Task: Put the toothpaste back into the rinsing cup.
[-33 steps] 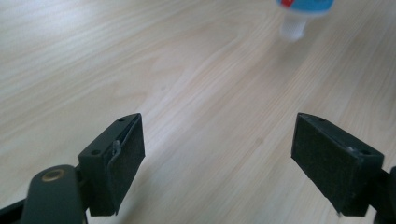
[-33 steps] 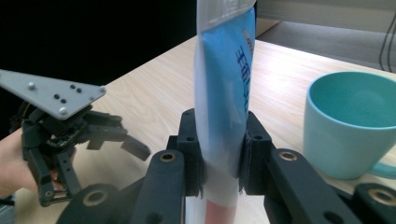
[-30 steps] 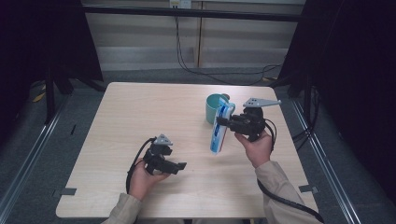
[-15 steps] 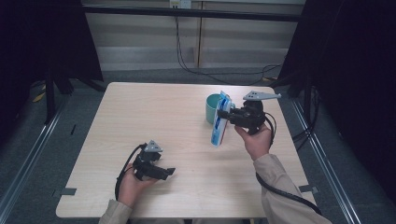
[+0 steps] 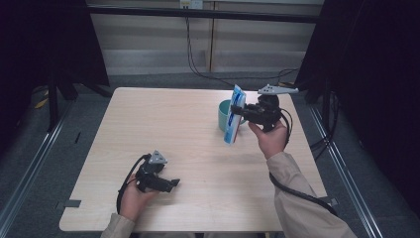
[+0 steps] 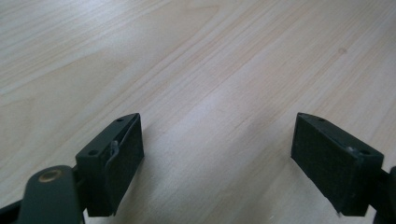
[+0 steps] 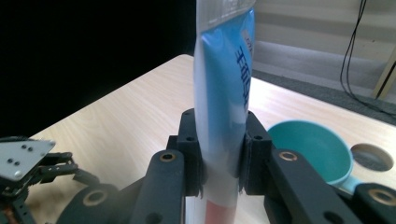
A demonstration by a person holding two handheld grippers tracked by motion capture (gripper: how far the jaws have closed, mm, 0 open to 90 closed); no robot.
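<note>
The tube [image 5: 234,115] is a flat, soft squeeze tube, mostly light blue with white along one side, dark blue lettering running down its face and a silvery crimped seal at the top end. In the right gripper view [image 7: 223,100] a reddish band shows low on it, below the jaws. It stands nearly upright, crimped end up, leaning a little toward the far side of the table [image 5: 163,129]. The right gripper [image 5: 241,113] pinches it about mid-length, a black pad pressed flat on each broad face, and holds it in the air at the right side of the table, just in front of the cup [image 5: 224,115].

The cup [image 7: 312,148] is teal, open side up, with a handle, and stands on the table just beside the tube; whether they touch is not clear.

The left gripper [image 5: 171,184] lies low near the table's near edge, well apart from the tube, held in the left hand [image 5: 130,200]. Its jaws are spread wide with only bare wood between them [image 6: 217,161].

Count: one tube, one cup, two grippers, one table.
</note>
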